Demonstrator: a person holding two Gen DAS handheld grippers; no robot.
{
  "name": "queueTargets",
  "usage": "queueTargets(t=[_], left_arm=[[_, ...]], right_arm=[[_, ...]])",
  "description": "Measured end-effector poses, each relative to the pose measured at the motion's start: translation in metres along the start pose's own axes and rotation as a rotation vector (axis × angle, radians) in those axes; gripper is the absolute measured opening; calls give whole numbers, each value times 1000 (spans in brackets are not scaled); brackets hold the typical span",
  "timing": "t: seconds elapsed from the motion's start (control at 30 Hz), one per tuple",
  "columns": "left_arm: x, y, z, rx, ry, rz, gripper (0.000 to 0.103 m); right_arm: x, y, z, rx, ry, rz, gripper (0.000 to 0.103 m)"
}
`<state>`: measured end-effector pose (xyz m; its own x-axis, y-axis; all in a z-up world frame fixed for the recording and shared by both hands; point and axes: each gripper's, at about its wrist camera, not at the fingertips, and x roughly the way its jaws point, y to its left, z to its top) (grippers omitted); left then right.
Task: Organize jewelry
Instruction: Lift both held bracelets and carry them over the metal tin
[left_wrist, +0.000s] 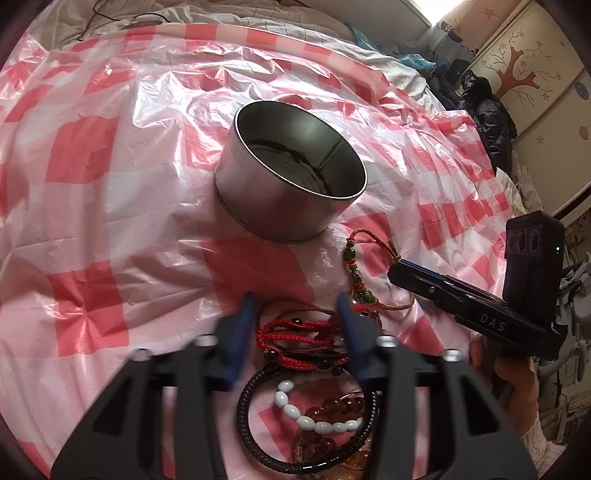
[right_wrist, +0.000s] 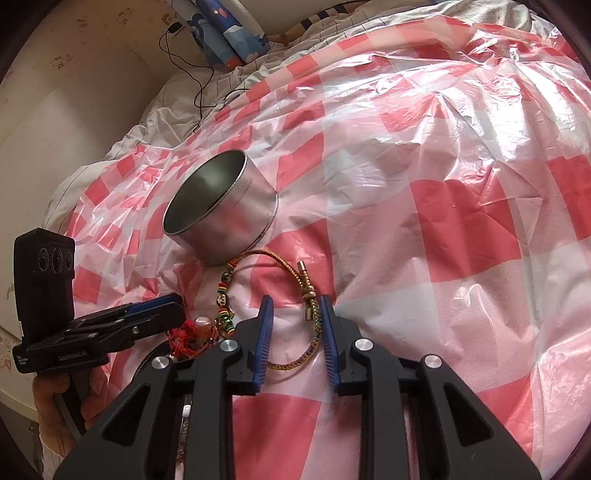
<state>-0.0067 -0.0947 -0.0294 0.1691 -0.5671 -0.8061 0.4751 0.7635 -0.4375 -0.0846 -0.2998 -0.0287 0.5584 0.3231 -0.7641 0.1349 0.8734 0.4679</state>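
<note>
A round silver tin (left_wrist: 284, 184) stands open on the pink checked plastic sheet; it also shows in the right wrist view (right_wrist: 229, 210). My left gripper (left_wrist: 295, 306) is open over a pile of red cord bracelets (left_wrist: 295, 334), with a white bead bracelet (left_wrist: 314, 417), amber beads (left_wrist: 340, 406) and a black braided bangle (left_wrist: 255, 435) below it. My right gripper (right_wrist: 295, 314) is open around a gold-and-multicolour braided bracelet (right_wrist: 310, 295). A green-beaded cord bracelet (left_wrist: 356, 273) lies beside the tin. The right gripper shows at the right of the left wrist view (left_wrist: 399, 271).
The pink checked sheet (right_wrist: 443, 221) covers a rumpled bed. A black cable (right_wrist: 192, 74) and rolled blue bedding (right_wrist: 229, 33) lie at the bed's far edge. A cabinet with a tree print (left_wrist: 524, 74) and dark clothes (left_wrist: 484, 107) stand to the right.
</note>
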Motion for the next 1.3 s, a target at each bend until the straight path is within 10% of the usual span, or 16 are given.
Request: queueTargets(t=[0.47, 0.9, 1.07, 1.13, 1.2, 1.3], left_arm=[[-77, 3, 5, -12, -263, -485, 1], [-96, 9, 6, -44, -329, -550, 1], [-99, 5, 7, -33, -337, -565, 1], [-102, 5, 7, -27, -345, -578, 1], [-105, 7, 6, -34, -357, -594, 1], [-106, 9, 6, -41, -364, -592, 1]], right_arm=[[-13, 2, 1, 9, -56, 49, 24], [-43, 22, 5, -63, -202, 128, 4], [-34, 20, 8, -68, -137, 106, 4], [-25, 16, 7, -53, -99, 42, 13], [-20, 14, 5, -47, -87, -29, 60], [-11, 21, 1, -119, -63, -94, 52]])
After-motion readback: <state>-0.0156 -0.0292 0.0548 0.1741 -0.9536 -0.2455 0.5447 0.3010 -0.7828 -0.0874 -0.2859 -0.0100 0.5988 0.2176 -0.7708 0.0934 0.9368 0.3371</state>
